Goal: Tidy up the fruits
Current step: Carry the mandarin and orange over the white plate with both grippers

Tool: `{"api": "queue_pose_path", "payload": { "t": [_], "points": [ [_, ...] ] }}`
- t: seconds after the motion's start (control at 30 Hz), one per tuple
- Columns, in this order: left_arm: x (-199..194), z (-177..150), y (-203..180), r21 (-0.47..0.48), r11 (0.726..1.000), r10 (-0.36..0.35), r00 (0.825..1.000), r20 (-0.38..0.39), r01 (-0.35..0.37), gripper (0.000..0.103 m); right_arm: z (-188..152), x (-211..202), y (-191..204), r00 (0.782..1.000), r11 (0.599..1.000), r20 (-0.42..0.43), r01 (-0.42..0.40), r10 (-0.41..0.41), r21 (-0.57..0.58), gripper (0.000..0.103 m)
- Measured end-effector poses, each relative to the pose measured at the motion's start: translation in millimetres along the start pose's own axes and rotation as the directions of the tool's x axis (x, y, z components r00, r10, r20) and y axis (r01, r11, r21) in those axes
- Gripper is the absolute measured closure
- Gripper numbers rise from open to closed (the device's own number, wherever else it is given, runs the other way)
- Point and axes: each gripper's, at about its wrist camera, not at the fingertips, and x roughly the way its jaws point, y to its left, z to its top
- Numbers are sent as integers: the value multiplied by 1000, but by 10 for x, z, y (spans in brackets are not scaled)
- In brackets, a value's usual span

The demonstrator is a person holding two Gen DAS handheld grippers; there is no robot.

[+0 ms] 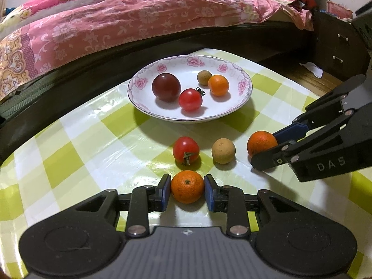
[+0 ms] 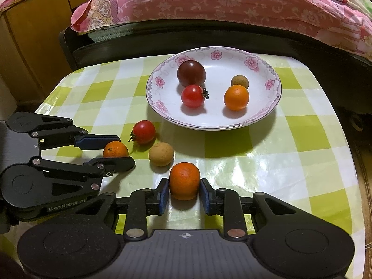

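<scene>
Tongs on both sides, we record, pinch fruit on the tabletop: left tongs pinch one orange, right tongs another orange, both near the plate bearing four fruits.

Four fruits lie in the plate; four more on the table before it.

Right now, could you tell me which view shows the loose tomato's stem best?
The left wrist view: the loose tomato turns its green stem toward that camera. In the right wrist view the stem only pokes out sideways at the tomato's left edge.
</scene>
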Motion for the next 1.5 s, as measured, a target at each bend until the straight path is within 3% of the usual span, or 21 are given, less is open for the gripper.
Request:
{"api": "queue_pose_path", "payload": {
  "t": [0.77, 1.5],
  "points": [
    [-63, -59, -58, 17, 1000, 22, 1000, 9, -22, 65, -9, -9, -2, 1000, 1000, 9, 6, -6, 7, 80],
    [-149, -29, -95, -36, 999, 34, 999, 6, -33, 66, -39, -104, 16, 999, 999, 28, 33, -33, 17, 80]
  ]
}}
